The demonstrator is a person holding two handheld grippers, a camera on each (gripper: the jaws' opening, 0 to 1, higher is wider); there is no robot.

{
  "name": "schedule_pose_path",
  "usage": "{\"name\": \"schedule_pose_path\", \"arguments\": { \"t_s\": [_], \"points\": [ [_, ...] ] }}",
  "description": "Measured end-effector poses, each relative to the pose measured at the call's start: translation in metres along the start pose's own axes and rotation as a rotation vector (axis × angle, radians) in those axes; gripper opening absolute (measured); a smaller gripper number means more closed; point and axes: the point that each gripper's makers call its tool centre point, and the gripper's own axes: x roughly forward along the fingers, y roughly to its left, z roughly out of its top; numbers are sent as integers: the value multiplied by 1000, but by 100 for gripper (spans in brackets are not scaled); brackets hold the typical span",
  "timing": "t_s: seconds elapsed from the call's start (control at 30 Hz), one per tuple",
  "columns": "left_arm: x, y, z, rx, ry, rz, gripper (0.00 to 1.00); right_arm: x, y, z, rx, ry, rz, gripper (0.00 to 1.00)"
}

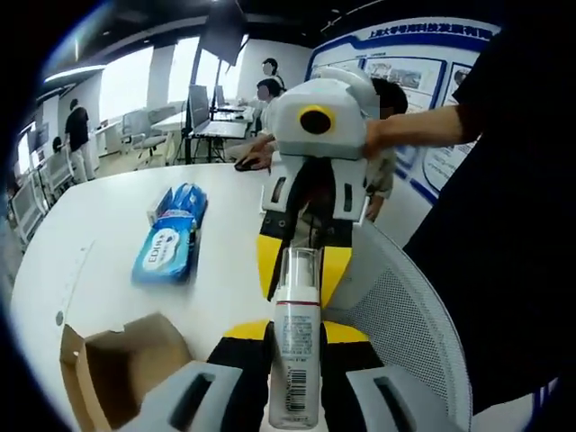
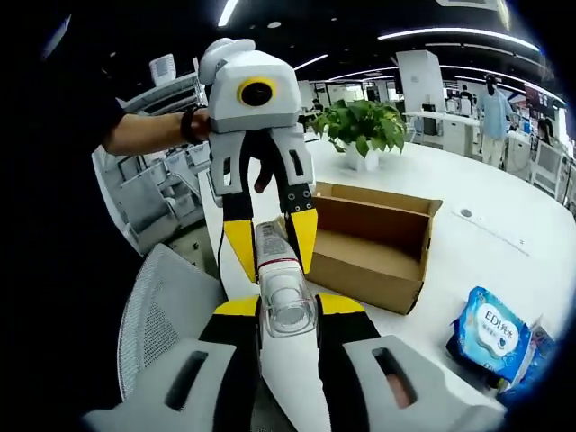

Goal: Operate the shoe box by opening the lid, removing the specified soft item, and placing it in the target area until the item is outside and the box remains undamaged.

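Observation:
A white bottle (image 1: pixel 295 360) with a clear cap and a barcode label hangs between both grippers, above the table's edge. My left gripper (image 1: pixel 295 337) is shut on its lower body. My right gripper (image 1: pixel 297 270) faces it from above, its yellow fingers closed around the cap end. In the right gripper view the bottle (image 2: pixel 286 310) sits capped end first in my right gripper (image 2: pixel 288 310), and the left gripper (image 2: pixel 270 247) clamps the far end. The brown cardboard shoe box (image 1: pixel 117 369) (image 2: pixel 369 243) stands open on the white table (image 1: pixel 99 216) (image 2: pixel 468 234); what I see of its inside is bare.
Two blue wipe packs (image 1: pixel 166 247) (image 2: pixel 490 333) lie on the table beyond the box. A white mesh chair back (image 1: pixel 405 306) (image 2: pixel 166 306) stands under the grippers. A potted plant (image 2: pixel 364 126) sits at the table's far end. People sit at desks with monitors (image 1: pixel 198 108) behind.

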Motion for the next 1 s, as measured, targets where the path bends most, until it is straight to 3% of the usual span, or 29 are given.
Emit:
{"name": "schedule_pose_path", "arguments": {
  "t_s": [0.53,0.77,1.0],
  "points": [
    [8,3,-7,-14,9,-2,23,4,2,-5,85,-16,-22,18],
    [4,11,-6,-20,-18,26,24,1,-2,-4,114,-37,-39,18],
    [-8,19,-7,-58,-73,94,24,-11,-12,-8,155,-54,-74,18]
  ]
}}
